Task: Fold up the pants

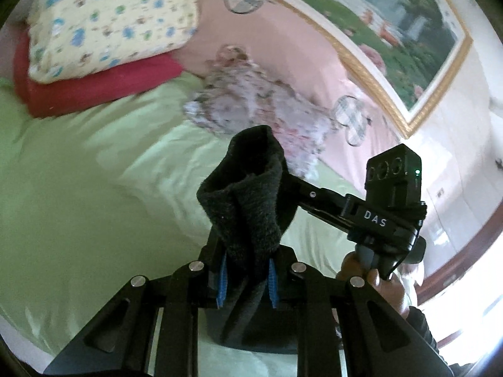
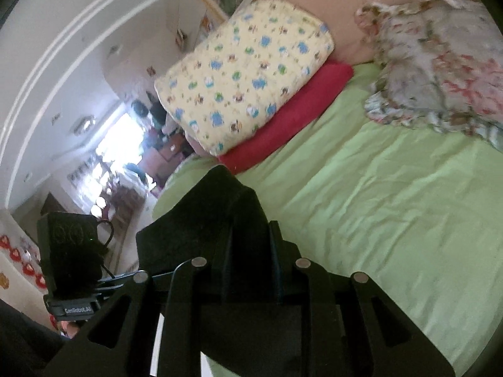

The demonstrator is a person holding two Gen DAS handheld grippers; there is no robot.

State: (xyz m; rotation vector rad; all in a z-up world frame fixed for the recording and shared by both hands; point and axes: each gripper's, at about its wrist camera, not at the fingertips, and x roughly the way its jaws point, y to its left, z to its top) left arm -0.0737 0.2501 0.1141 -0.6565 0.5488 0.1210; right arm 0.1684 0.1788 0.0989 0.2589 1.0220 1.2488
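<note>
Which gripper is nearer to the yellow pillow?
Left. The left gripper holds the pants on the side of the yellow pillow; the right gripper holds them farther from it.

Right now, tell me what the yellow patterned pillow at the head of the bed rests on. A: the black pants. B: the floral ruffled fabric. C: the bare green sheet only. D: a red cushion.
D: the yellow patterned pillow lies on top of the red cushion, whose edge sticks out beneath it on the green sheet.
</note>
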